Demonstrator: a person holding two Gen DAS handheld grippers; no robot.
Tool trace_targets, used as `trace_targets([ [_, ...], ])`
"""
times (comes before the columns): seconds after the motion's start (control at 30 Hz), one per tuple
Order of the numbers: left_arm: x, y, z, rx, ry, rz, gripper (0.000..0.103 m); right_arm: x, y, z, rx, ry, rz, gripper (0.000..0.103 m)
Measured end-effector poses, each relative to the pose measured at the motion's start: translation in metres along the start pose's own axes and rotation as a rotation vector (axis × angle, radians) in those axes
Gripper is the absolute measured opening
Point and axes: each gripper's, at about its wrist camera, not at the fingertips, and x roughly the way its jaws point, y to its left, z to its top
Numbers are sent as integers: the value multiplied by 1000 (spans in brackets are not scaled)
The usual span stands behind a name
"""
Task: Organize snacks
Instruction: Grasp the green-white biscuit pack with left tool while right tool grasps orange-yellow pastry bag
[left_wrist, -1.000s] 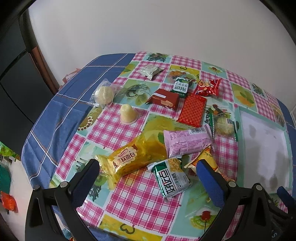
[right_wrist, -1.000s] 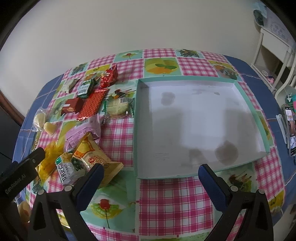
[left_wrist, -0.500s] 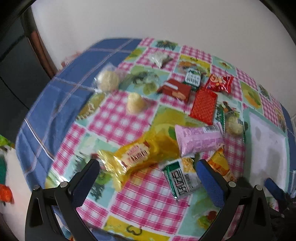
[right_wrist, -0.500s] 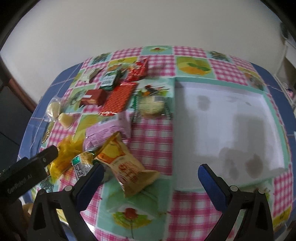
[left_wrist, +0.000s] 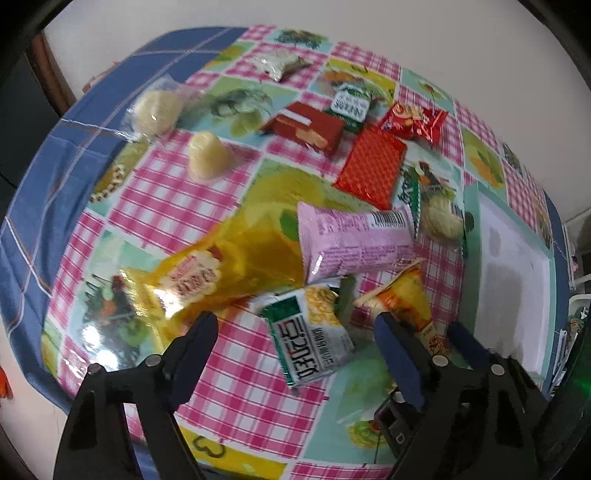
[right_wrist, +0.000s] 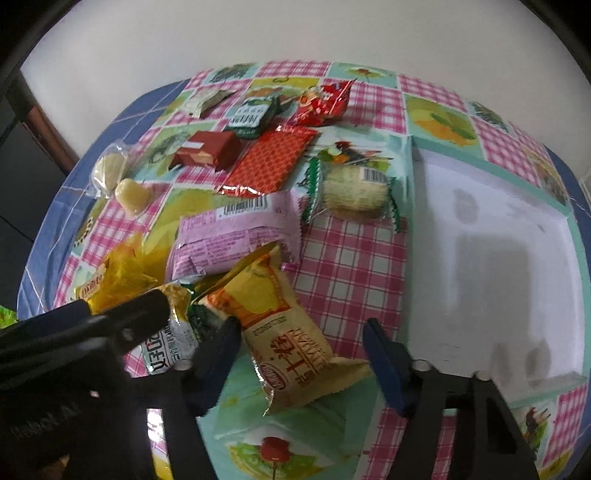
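1. Right gripper (right_wrist: 299, 350): jaws closing, narrower than a second ago, around the orange packet (right_wrist: 284, 332); pads not yet seen pressing.
2. Left gripper (left_wrist: 291, 339): jaws closing, lowered over the green packet (left_wrist: 310, 339); nothing held.
3. White tray (right_wrist: 491, 258) just beside, empty; first pickups judged imminent.

Left gripper (left_wrist: 293, 334): black angular arms, blue pads, round silver screws at the joints.
Right gripper (right_wrist: 301, 341): same black frame (blue pads, silver screw heads).
Marking: pale embossed lettering on the left gripper's black body, seen from the right wrist.
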Motion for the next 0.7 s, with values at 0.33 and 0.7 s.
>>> trace_targets([
  [0.33, 25, -13, 0, 2, 54, 22, 54, -1, -14, -7, 41, 36, -4, 37],
  [0.7, 29, -15, -3, -6, 33, 6, 41, -7, -19, -11, 65, 40, 22, 34],
])
